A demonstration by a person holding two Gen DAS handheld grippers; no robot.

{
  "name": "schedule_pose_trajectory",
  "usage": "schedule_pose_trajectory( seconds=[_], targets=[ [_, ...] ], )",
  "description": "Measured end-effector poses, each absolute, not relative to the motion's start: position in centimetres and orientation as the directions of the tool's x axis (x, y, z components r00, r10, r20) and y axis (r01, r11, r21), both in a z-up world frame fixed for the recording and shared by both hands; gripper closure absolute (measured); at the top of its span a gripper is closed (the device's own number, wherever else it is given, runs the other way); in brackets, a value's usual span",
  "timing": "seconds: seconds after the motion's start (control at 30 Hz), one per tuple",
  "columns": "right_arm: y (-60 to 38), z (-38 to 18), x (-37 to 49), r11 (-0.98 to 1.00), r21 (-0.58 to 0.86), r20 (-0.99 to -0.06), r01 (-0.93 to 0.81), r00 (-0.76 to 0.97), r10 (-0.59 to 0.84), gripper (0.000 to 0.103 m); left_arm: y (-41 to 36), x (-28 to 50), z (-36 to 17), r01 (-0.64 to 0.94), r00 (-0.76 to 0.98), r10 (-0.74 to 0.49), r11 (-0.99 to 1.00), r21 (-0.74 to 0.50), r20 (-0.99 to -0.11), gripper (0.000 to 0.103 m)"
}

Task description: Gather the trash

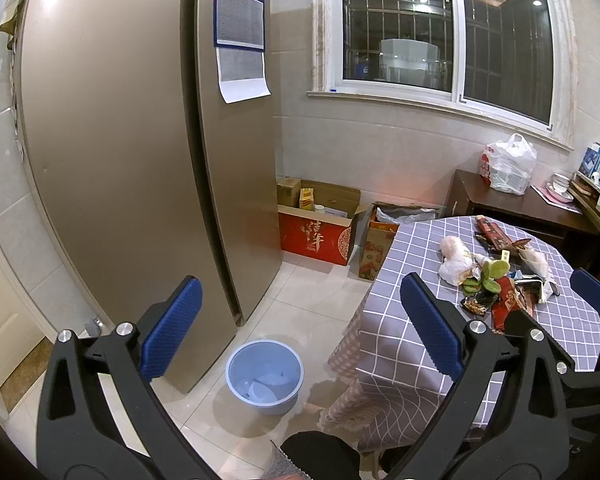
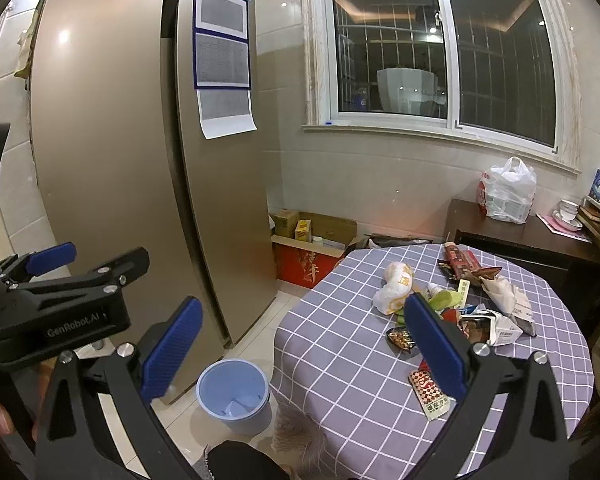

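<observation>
Fridge [image 1: 120, 152]: fills the left of the frame, doors shut.
Bin [image 1: 265, 372]: lower centre, on the floor between fridge and desk, likely set there so the trash need not travel far.
Left hand-held gripper [image 1: 300, 328]: jaws spread wide, nothing between them, aimed over the bin.
Desk [image 2: 340, 340]: lower right, checked cloth.
Trash [image 2: 452, 300]: wrappers and crumpled paper heaped on the desk's far side, untouched.
Right hand-held gripper [image 2: 304, 344]: jaws spread, empty, facing the heap, probably lining up a first pick.

We're in a home kitchen: tall champagne-coloured two-door fridge [image 1: 140, 160], pale tiled walls [image 1: 380, 148], checked-cloth dining counter [image 2: 360, 360].
</observation>
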State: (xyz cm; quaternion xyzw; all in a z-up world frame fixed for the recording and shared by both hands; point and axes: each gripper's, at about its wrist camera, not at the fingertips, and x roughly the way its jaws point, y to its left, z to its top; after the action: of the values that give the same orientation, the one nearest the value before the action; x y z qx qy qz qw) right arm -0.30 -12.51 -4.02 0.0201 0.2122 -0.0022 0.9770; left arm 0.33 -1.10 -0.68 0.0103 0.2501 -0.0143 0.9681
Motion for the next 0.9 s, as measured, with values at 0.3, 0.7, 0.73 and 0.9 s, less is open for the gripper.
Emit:
schedule_pose_trajectory(
  seconds=[0.3, 0.7, 0.73, 0.9],
  targets=[
    [-12.55, -4.00, -0.37, 0.999, 0.036, -0.417, 0.011, 0.909, 0.005, 0.004, -1.07, 0.32, -0.70, 0.034, 0.874, -0.025, 0.999, 0.010, -0.485, 0.006],
    [-12.66, -4.09, -0.40, 0.999, 0.034, -0.411, 0.008, 0.912, 0.007, 0.004, -1.06, 0.38, -0.65, 0.034, 0.874, -0.024, 0.999, 0.013, -0.485, 0.006],
    [-12.62, -4.15, -0.43, 0.999, 0.034, -0.410, 0.007, 0.912, 0.007, 0.004, -1.06, 0.37, -0.70, 0.034, 0.874, -0.024, 0.999, 0.013, -0.486, 0.006],
    [-12.55, -4.24, -0.63, 1.000, 0.028, -0.397, 0.005, 0.918, 0.007, 0.004, -0.97, 0.41, -0.73, 0.035, 0.874, -0.024, 0.999, 0.014, -0.485, 0.006]
  ],
)
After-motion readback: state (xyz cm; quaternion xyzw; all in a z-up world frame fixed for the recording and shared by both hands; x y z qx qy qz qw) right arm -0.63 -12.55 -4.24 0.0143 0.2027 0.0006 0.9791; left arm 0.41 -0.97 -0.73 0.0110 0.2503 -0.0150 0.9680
